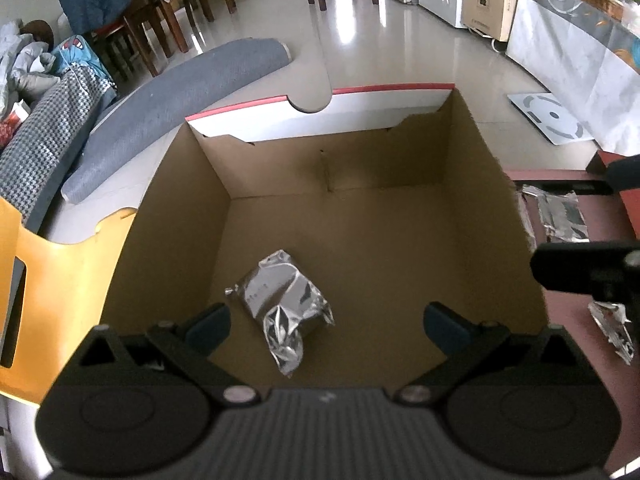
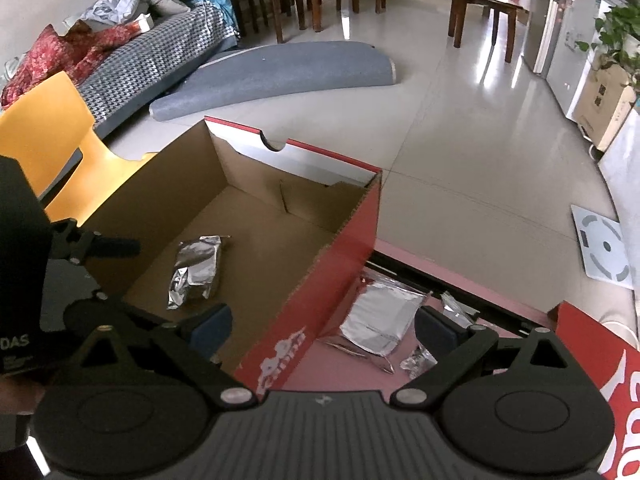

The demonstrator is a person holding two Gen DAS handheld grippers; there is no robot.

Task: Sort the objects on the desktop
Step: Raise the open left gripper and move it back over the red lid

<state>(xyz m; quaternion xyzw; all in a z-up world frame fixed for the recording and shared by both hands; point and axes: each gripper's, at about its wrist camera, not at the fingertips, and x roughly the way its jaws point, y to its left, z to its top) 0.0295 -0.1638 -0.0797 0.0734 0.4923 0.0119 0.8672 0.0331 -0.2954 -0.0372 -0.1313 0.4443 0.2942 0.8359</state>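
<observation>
An open cardboard box (image 1: 472, 184) with red outer walls (image 2: 320, 312) stands on a dark red table. One crumpled silver foil packet (image 1: 286, 304) (image 2: 198, 266) lies on its floor. My left gripper (image 1: 328, 328) hangs open over the box's near edge, just above that packet, holding nothing. My right gripper (image 2: 324, 328) is open too, straddling the box's right wall. A flat foil packet (image 2: 380, 320) lies on the table right of the box, with smaller foil scraps (image 2: 418, 360) beside it. The same table foil (image 1: 564, 216) shows in the left wrist view.
A yellow chair (image 2: 48, 136) stands left of the box. A red box lid (image 2: 608, 376) lies at the table's right. On the tiled floor beyond are a rolled grey mat (image 2: 280, 68), a white scale (image 2: 602, 246) and wooden chairs (image 2: 484, 4).
</observation>
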